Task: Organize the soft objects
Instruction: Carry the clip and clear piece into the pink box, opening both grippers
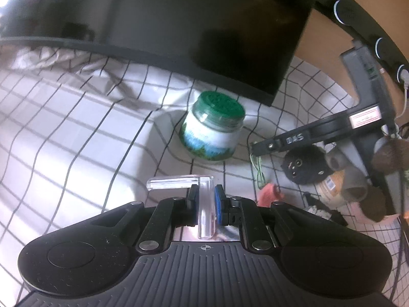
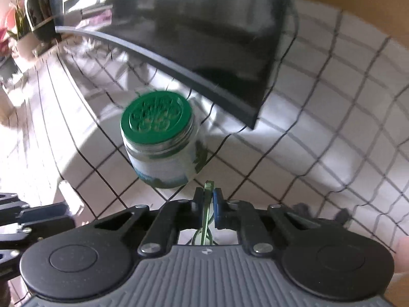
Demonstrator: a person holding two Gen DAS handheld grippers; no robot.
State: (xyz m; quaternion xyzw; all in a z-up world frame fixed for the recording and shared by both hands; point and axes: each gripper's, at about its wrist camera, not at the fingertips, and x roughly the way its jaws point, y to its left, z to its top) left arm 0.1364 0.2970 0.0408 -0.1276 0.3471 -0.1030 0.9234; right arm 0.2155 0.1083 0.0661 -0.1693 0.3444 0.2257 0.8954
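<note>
Right wrist view is showing a thin green looped band [image 2: 207,206] pinched between the pads of the right claw [image 2: 207,199], its long axis running back along the fingers toward the camera, loops trailing beneath. The green-lidded jar [image 2: 163,140] is standing just ahead and slightly left of that claw on the checked cloth [image 2: 332,128] covering the tabletop, under the edge of a dark monitor [image 2: 204,38]. The left claw [image 1: 205,199] is clenching a clear L-shaped plastic piece [image 1: 205,204], with the jar ahead of it. The right claw looks nearer the jar. Whether the jar is the destination, I cannot tell.
</note>
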